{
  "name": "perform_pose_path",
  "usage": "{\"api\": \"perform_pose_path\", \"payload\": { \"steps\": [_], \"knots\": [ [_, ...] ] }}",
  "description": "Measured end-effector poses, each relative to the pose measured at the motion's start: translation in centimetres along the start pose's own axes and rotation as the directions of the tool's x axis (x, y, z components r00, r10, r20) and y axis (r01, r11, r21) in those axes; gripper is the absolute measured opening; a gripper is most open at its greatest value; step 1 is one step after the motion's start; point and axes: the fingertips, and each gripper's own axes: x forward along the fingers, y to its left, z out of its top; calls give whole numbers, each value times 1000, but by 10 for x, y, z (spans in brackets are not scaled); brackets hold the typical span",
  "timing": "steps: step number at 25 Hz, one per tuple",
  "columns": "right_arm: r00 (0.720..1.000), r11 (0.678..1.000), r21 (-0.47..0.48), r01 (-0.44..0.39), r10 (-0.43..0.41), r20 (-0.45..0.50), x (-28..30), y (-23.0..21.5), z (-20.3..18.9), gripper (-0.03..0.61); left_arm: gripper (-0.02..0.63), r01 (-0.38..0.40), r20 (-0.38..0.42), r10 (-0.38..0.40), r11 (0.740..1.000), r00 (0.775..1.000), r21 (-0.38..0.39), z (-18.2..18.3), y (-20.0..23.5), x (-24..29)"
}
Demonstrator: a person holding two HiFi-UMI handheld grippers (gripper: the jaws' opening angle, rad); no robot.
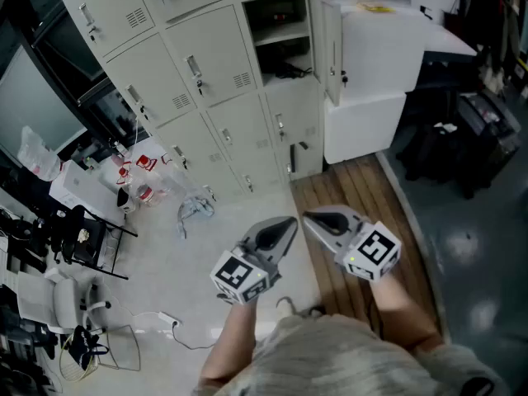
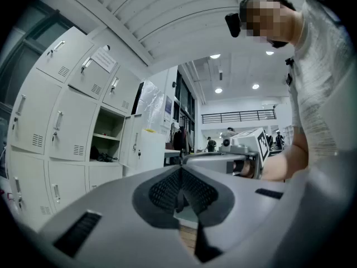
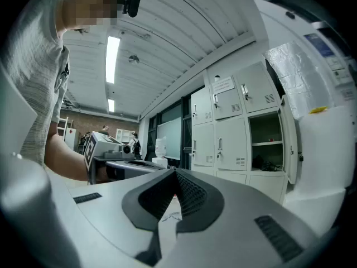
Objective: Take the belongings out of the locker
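Left gripper and right gripper had jaws together, holding nothing. A dark tangled bundle sat in the open cream metal locker, well apart. It looked light and floppy; I'd pinch mid-clump.

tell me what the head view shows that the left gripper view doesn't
Only the head view: red-and-white items beside the lockers and a white cable on the floor. Only the left gripper view: ceiling lights and a distant railing. Both: the open locker with dark belongings below its shelf, and the right gripper with its marker cube.
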Motion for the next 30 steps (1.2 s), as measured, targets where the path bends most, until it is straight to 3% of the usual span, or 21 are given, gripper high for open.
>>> {"api": "perform_pose_path", "payload": {
  "steps": [18,23,30],
  "knots": [
    [998,998,5,-69,69,13,19,-1,-1,0,3,-33,2,33,999,999,29,-4,13,-4],
    [994,994,58,-92,88,63,42,-14,-1,2,3,-52,1,52,999,999,-11,-14,43,-3],
    [999,998,53,-39,38,19,90,-62,-14,2,3,-20,16,21,999,1000,-38,-19,108,17]
  ]
}}
